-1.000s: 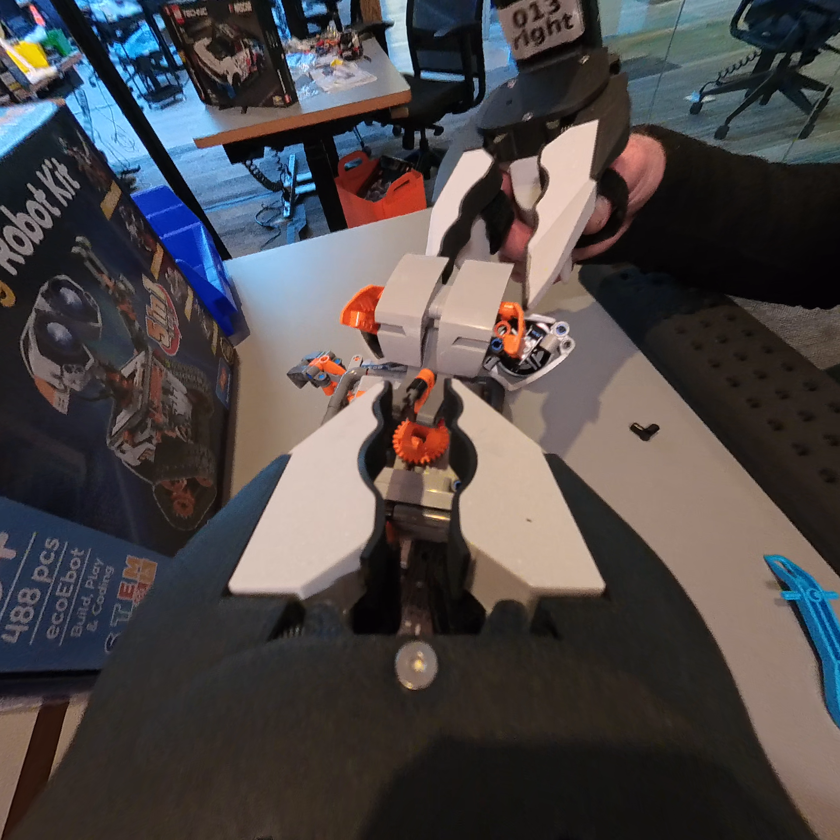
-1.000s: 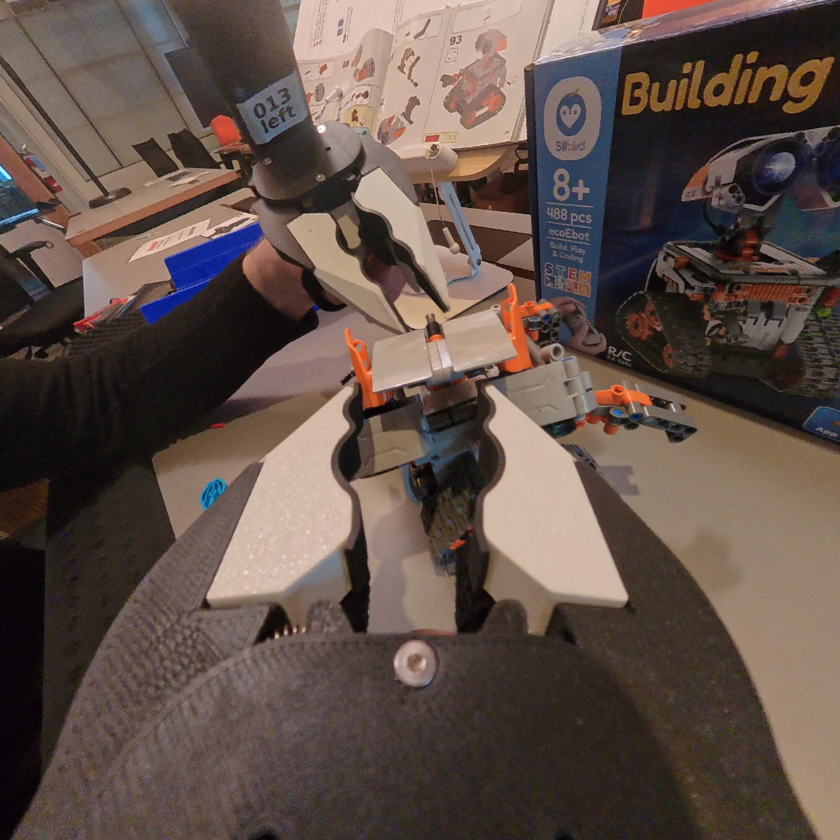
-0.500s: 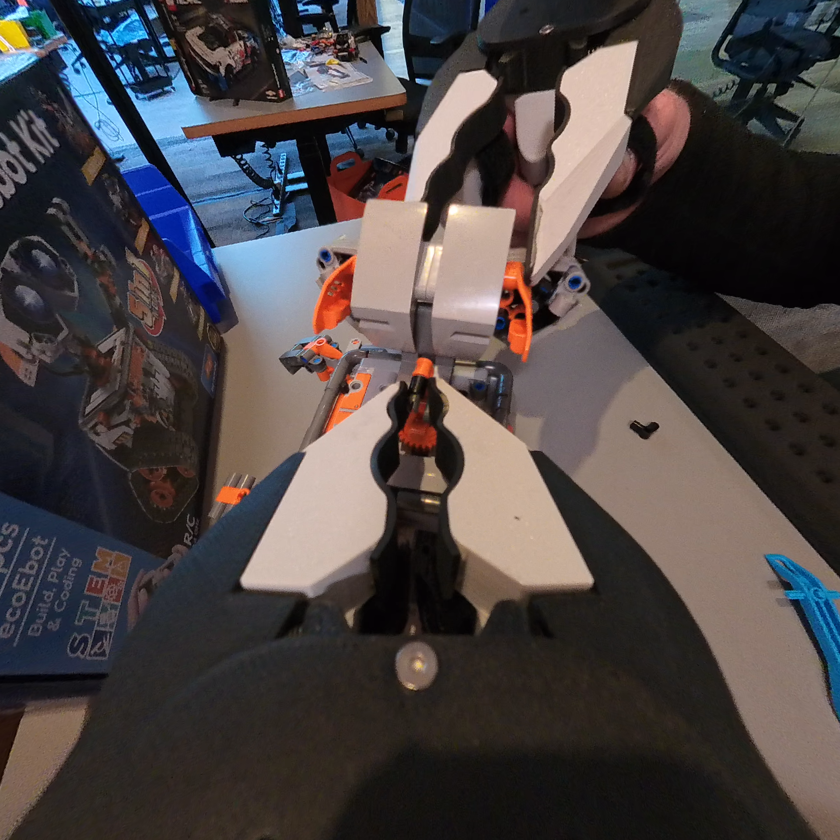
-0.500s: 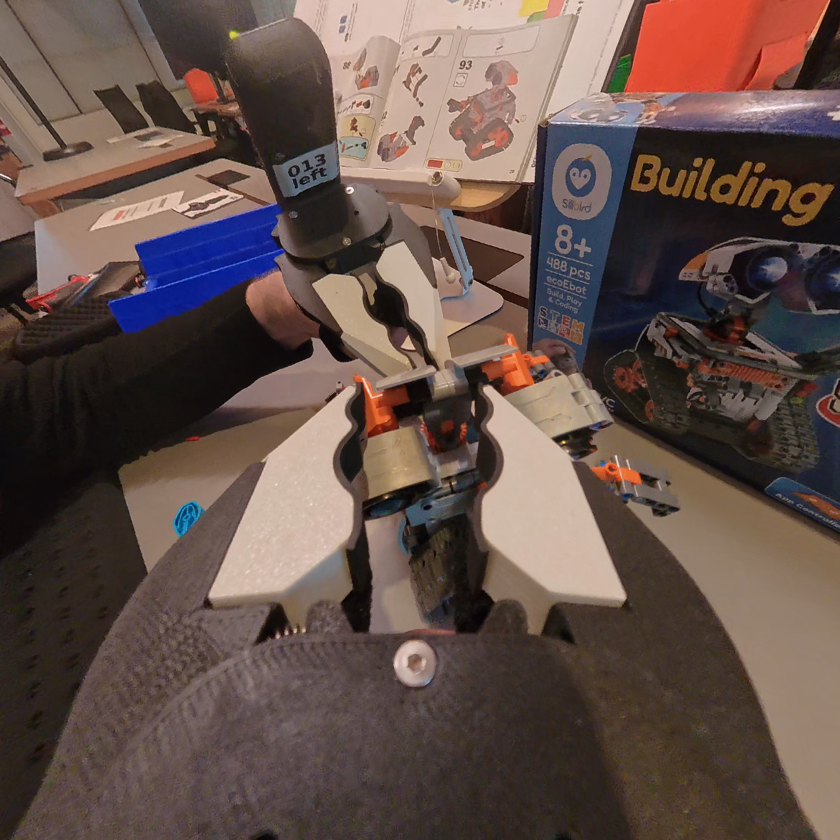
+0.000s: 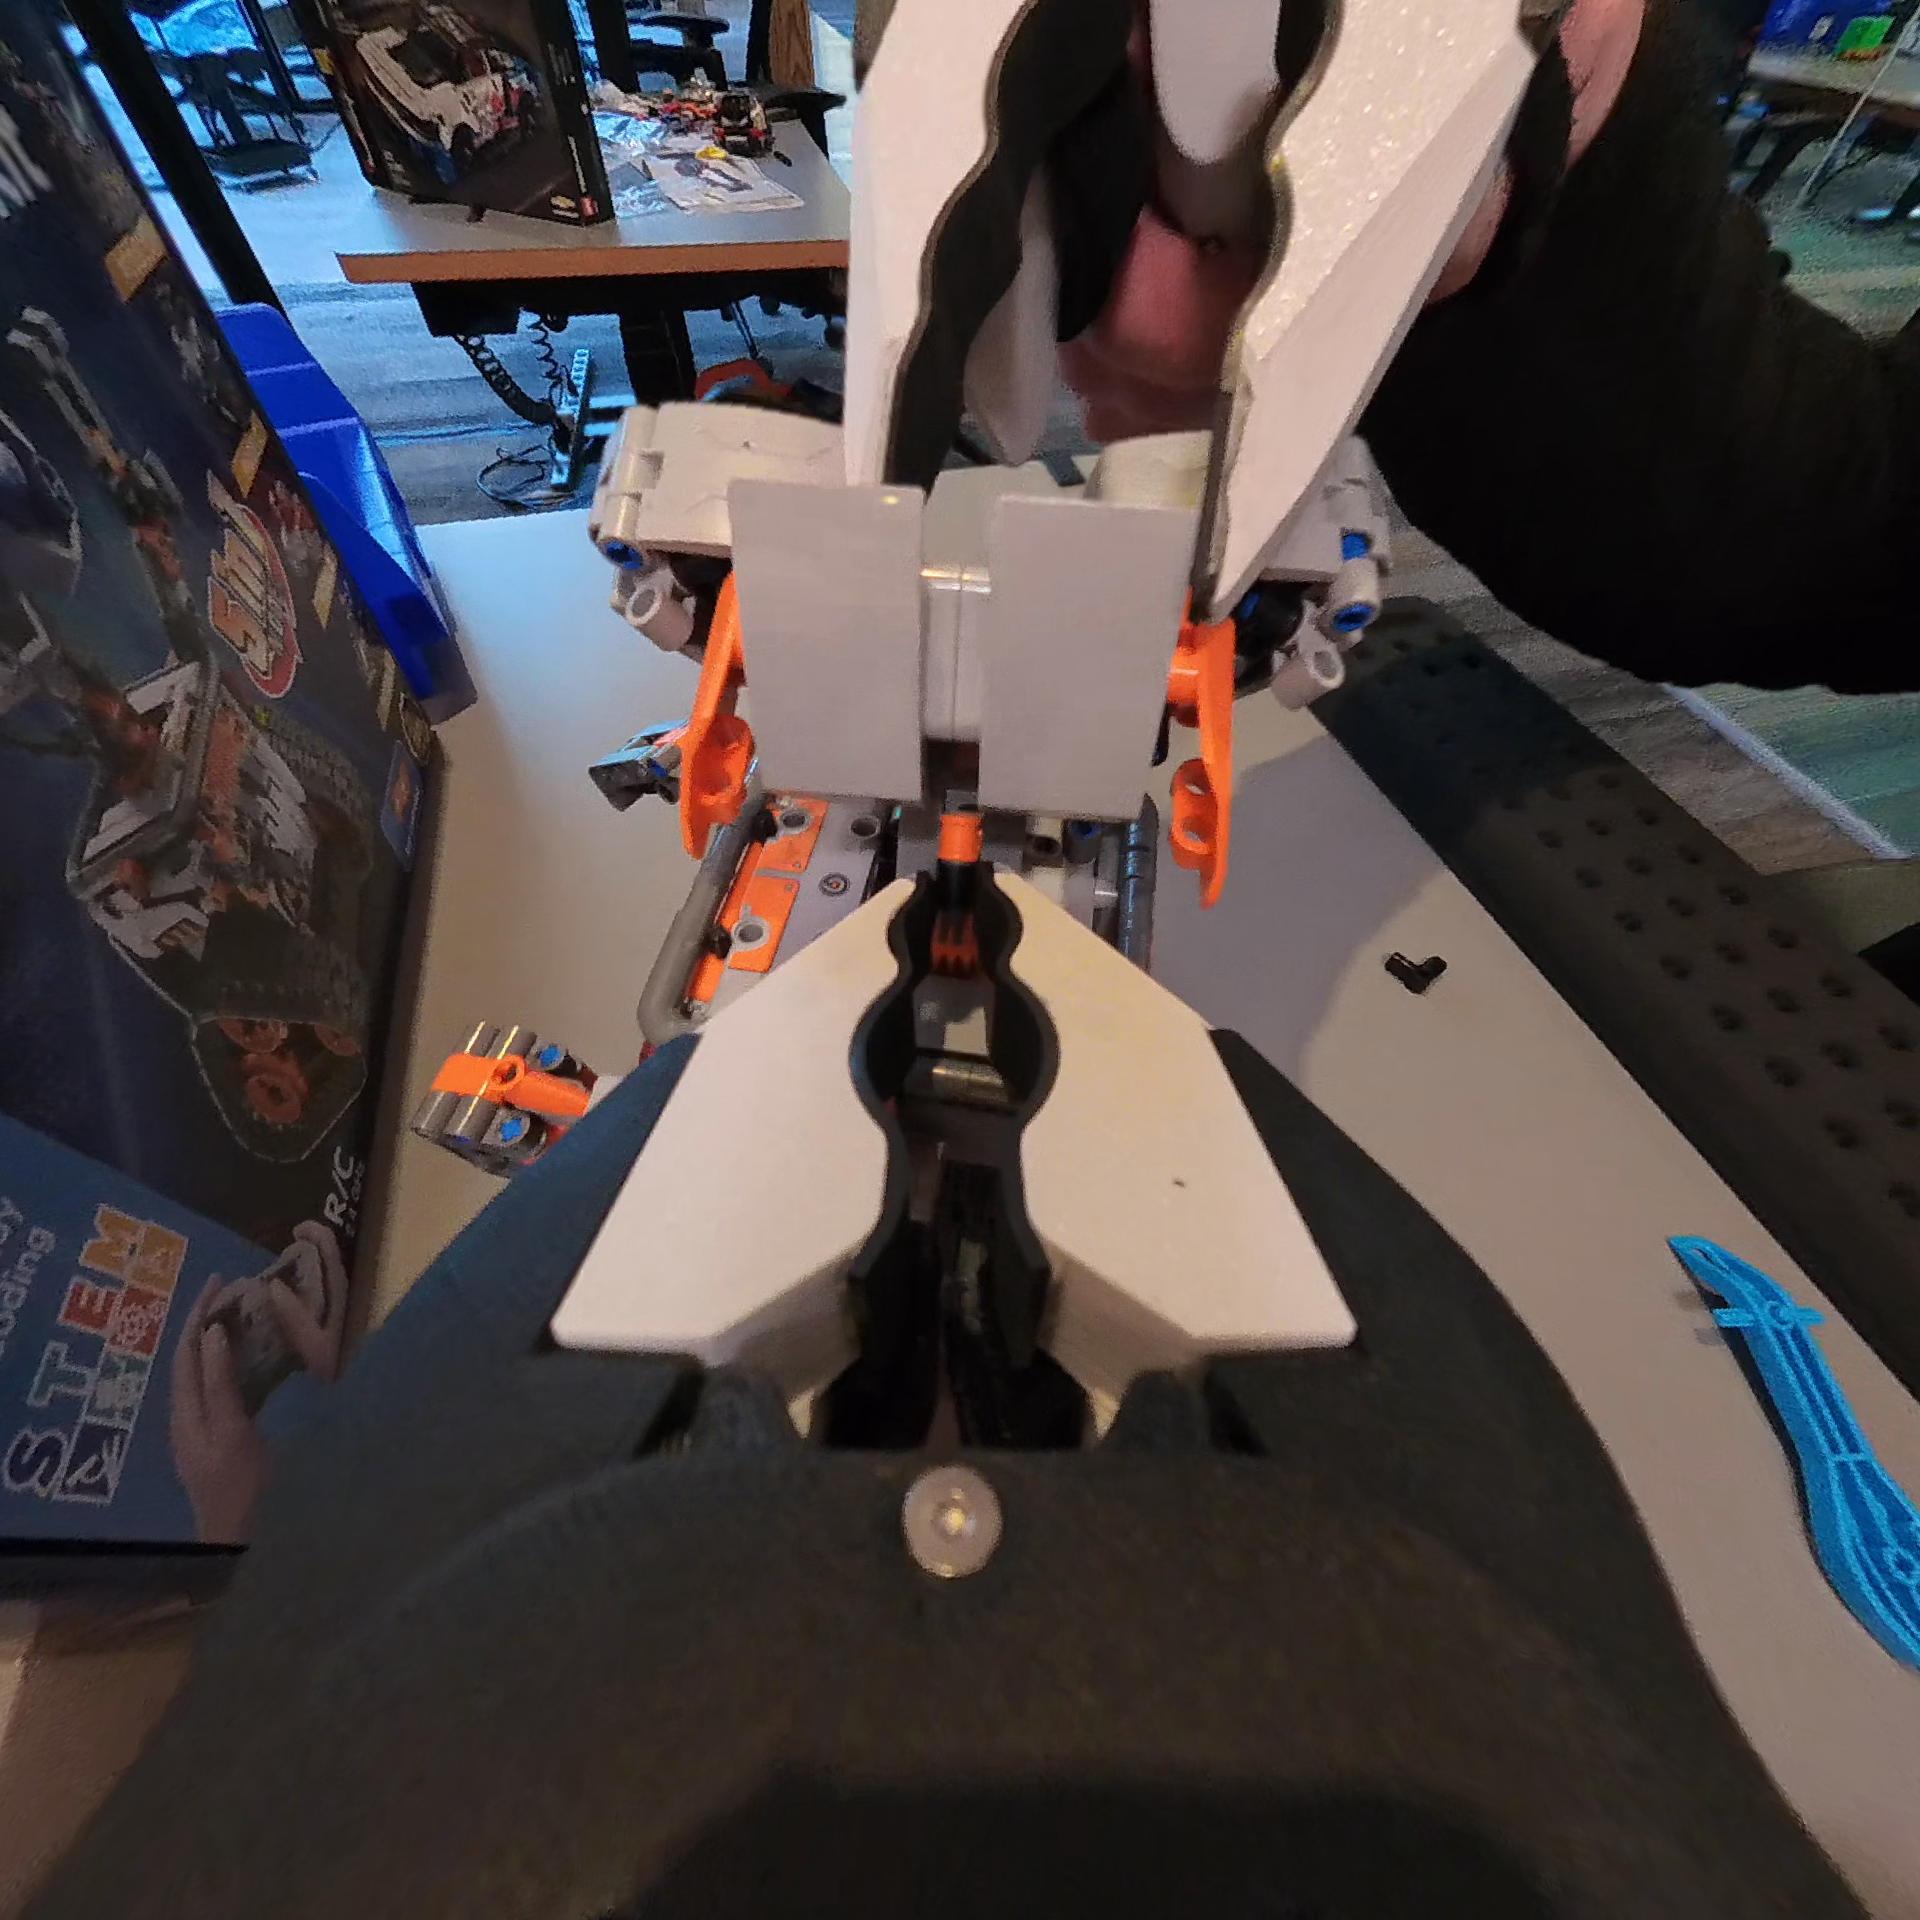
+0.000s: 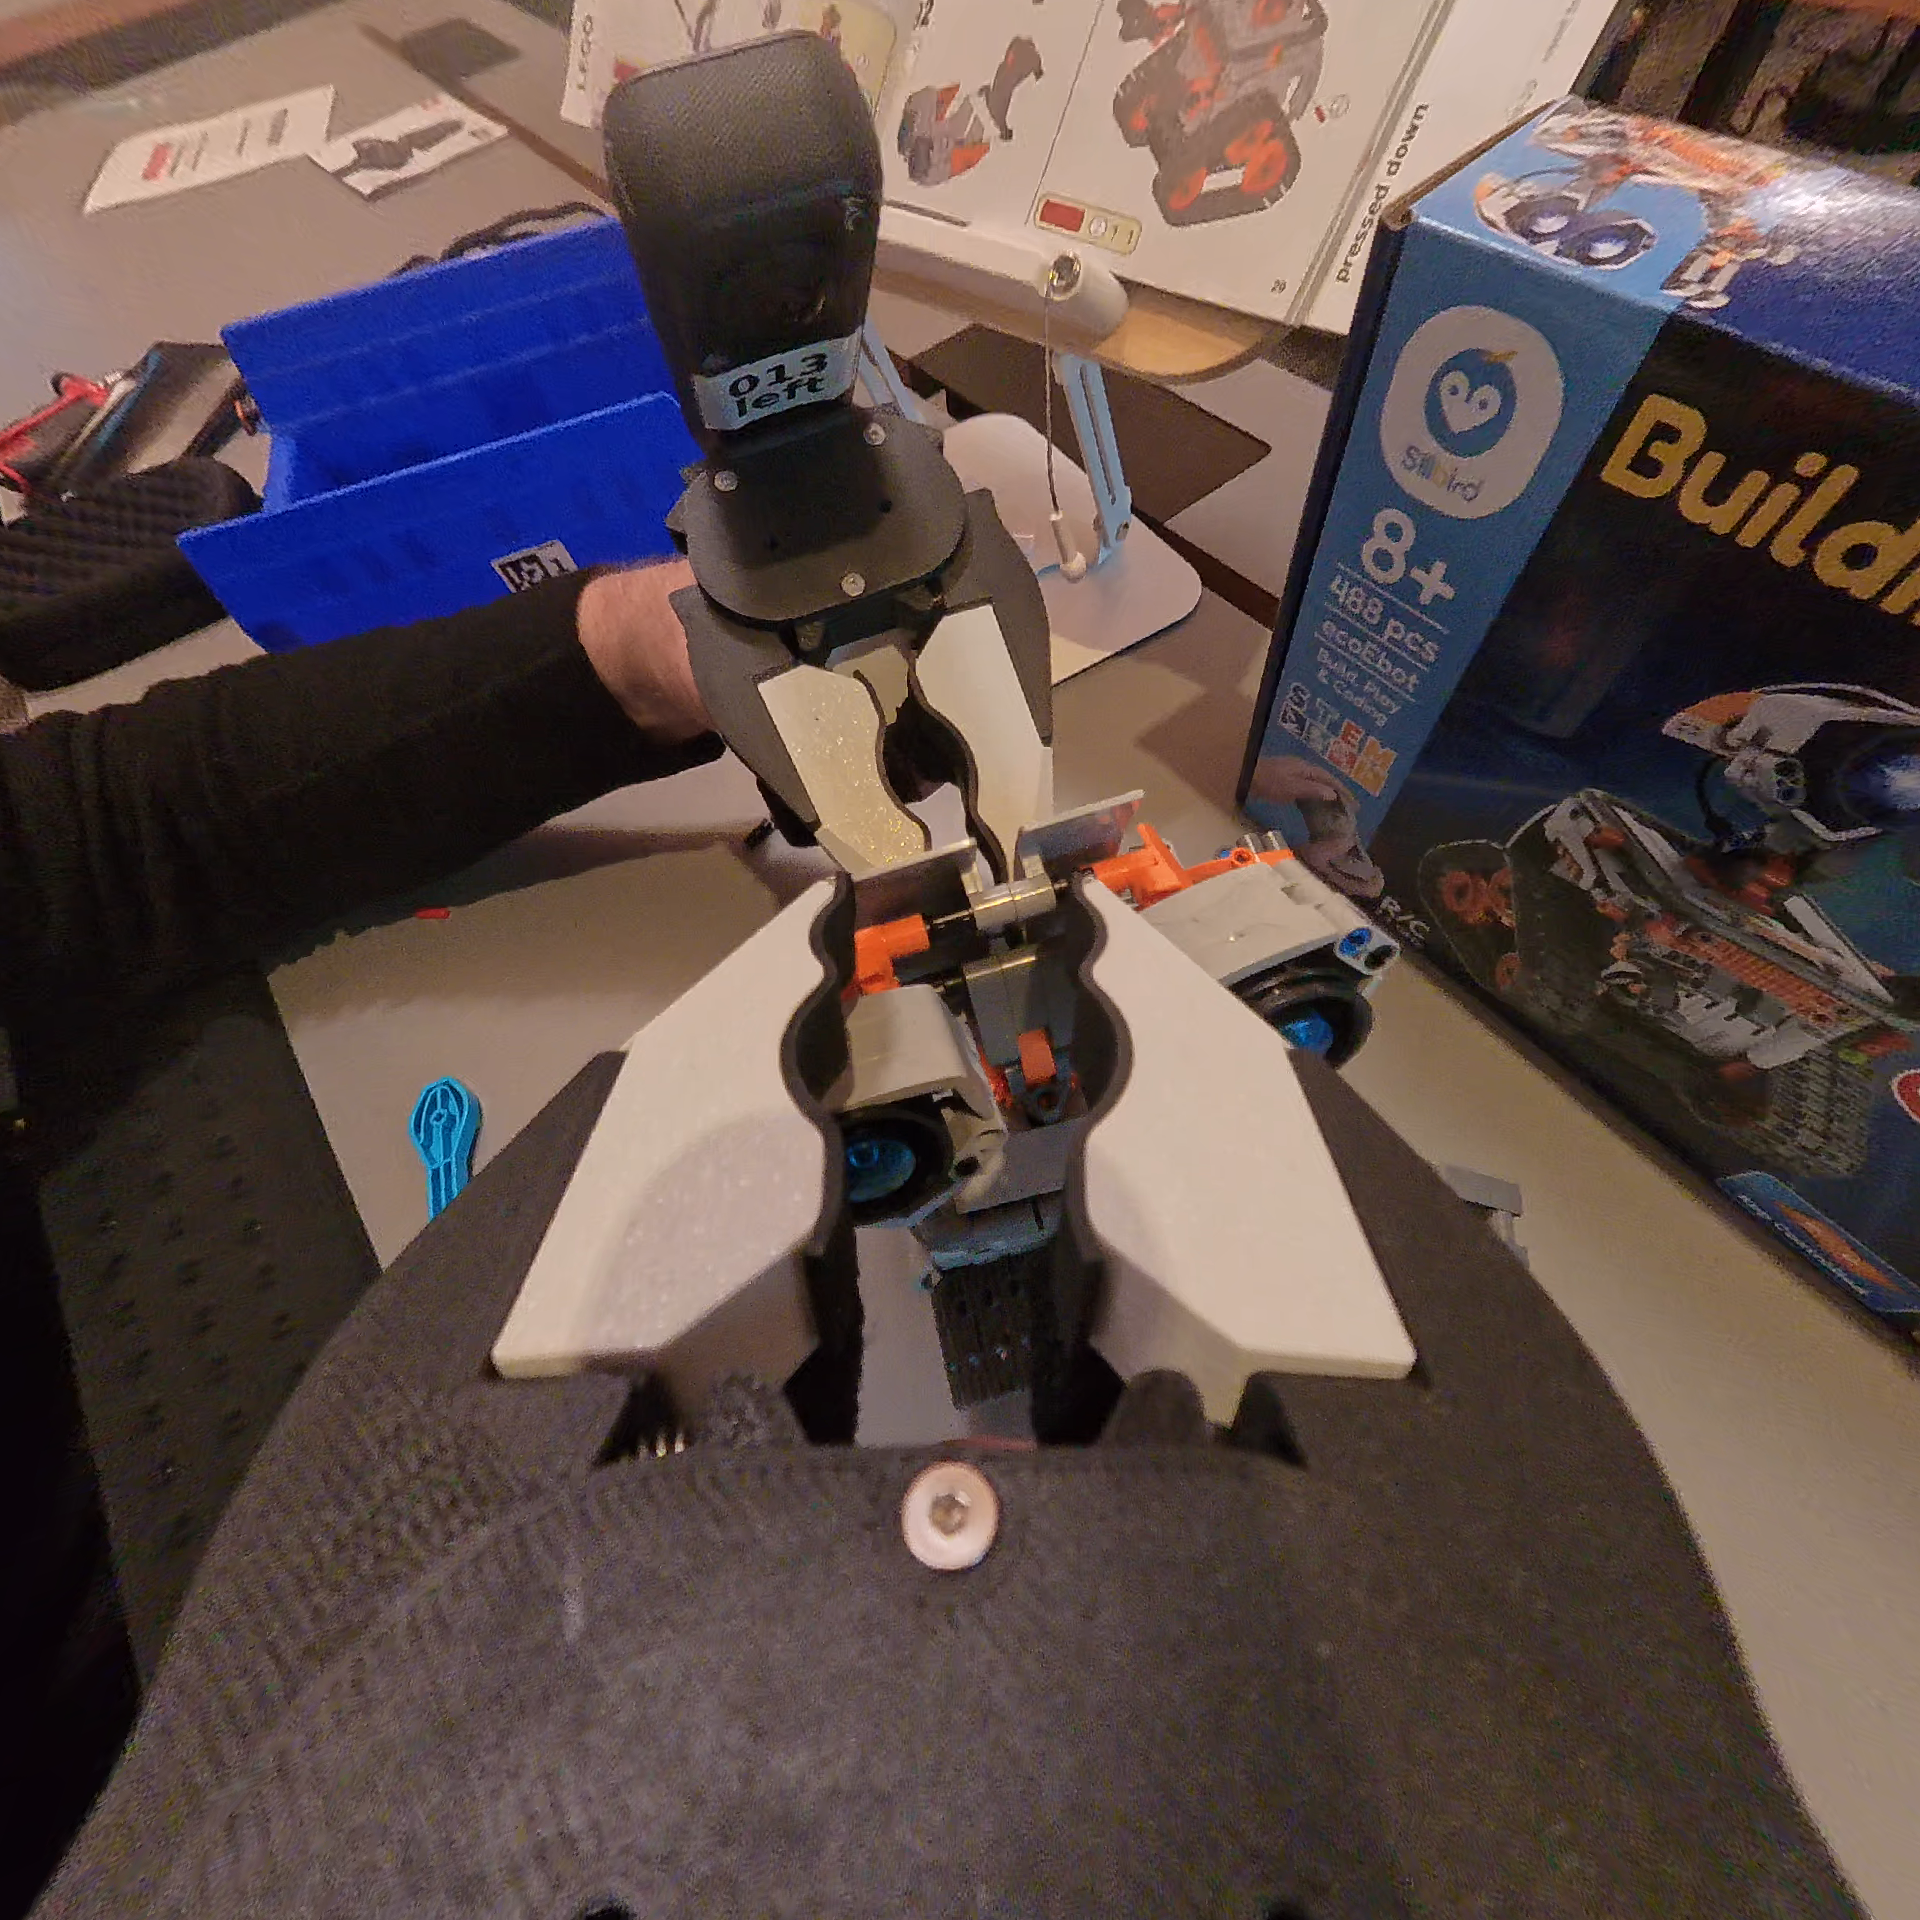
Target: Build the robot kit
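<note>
The grey-and-orange brick robot [image 5: 951, 665] stood on the bench [image 5: 1351, 1091], betw. both claws. Your left claw [image 5: 954, 904] was pinched on its orange axle at the back; your right claw [image 6: 961, 894] straddled its head, fingers apart w/ the model betw. them. Printed kit box [image 6: 1621, 582] just beside; labels present, not quoted.
</note>
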Tool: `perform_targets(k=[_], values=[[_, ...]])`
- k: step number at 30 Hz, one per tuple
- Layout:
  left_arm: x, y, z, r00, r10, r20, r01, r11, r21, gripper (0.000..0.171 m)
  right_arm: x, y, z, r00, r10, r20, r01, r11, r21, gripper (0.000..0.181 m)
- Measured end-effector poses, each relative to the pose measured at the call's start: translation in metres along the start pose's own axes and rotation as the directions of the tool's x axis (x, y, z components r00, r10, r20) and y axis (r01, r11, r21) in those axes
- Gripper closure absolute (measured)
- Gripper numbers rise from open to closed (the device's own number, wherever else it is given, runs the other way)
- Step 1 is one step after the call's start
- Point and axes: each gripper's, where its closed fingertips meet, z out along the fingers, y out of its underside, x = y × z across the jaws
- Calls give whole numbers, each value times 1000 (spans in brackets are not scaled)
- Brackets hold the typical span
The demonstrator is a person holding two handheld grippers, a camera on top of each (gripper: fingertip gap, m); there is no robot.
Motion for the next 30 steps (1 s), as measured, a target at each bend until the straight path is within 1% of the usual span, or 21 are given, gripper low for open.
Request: perform_targets(k=[4,9,12,15,17,19,20,21,23,24,25,26,28,30], values=[[0,1,-1,1000,-18,-11,19,1000,17,165,1,0,2,1000,-2,-7,1,999,-54,143],[0,1,-1,999,-33,-17,33,999,19,165,-1,3,1,1000,7,0,-7,998,-60,142],[0,1,0,999,-30,-15,30,999,17,165,-3,1,-8,1000,25,-2,-25,1000,-8,140],[0,1,-1,999,-39,-19,39,999,23,165,-11,-1,-27,999,40,-7,-40,996,79,133],[0,1,0,999,-44,-21,44,999,27,165,-21,-1,-42,999,36,-12,-34,989,141,124],[0,1,0,999,-45,-20,46,999,29,165,-34,5,-52,998,-29,-59,39,985,168,114],[0,1,0,999,-49,-20,49,998,31,165,-43,7,-53,994,-73,-82,87,979,182,112],[0,1,0,998,-54,-20,55,998,31,165,-47,11,-52,985,-108,-133,131,976,175,112],[1,1,0,998,-64,-14,65,997,34,165,-37,23,-49,934,-178,-309,212,974,79,110],[1,1,0,998,-70,-10,70,997,36,165,-34,27,-46,909,-201,-366,232,972,41,110],[1,1,0,997,-78,-7,79,996,38,165,-35,29,-38,898,-212,-386,240,970,25,111],[1,1,0,996,-90,-4,91,995,37,165,-35,31,-31,887,-221,-404,246,969,10,112],[1,1,0,996,-89,21,88,996,23,165,-23,31,-26,844,-227,-486,254,967,-10,124],[1,2,0,995,-83,55,83,997,4,165,-17,28,-26,837,-203,-508,241,970,10,131]])
